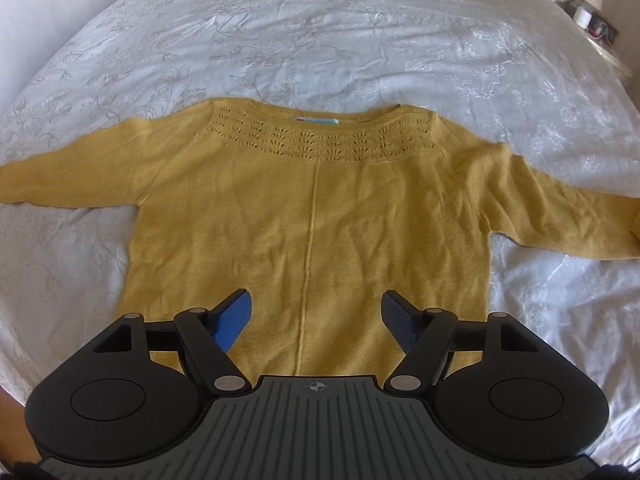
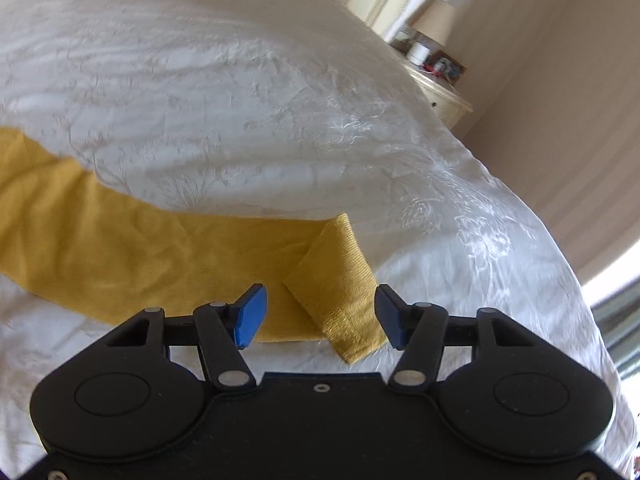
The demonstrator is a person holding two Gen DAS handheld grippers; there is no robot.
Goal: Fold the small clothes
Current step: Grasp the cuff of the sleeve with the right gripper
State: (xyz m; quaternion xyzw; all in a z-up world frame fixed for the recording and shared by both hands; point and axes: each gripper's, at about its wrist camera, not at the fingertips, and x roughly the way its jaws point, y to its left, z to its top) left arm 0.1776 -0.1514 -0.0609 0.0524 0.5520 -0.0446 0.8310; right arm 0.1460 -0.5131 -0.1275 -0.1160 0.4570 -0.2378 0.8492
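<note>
A mustard-yellow knit sweater (image 1: 312, 208) lies flat on the bed, neckline away from me, both sleeves spread out sideways. My left gripper (image 1: 316, 320) is open and empty, hovering over the sweater's lower hem near its centre seam. In the right wrist view the sweater's right sleeve (image 2: 140, 248) runs across the bed, and its cuff (image 2: 344, 292) is folded back on itself. My right gripper (image 2: 320, 314) is open, with the folded cuff lying between its blue pads (image 2: 252, 316). I cannot tell whether the pads touch the cloth.
The bed is covered with a white embroidered bedspread (image 1: 320, 40). A bedside table (image 2: 440, 92) with a lamp (image 2: 436, 20) and small items stands at the far right by the wall. The bed's right edge drops off close to the right gripper.
</note>
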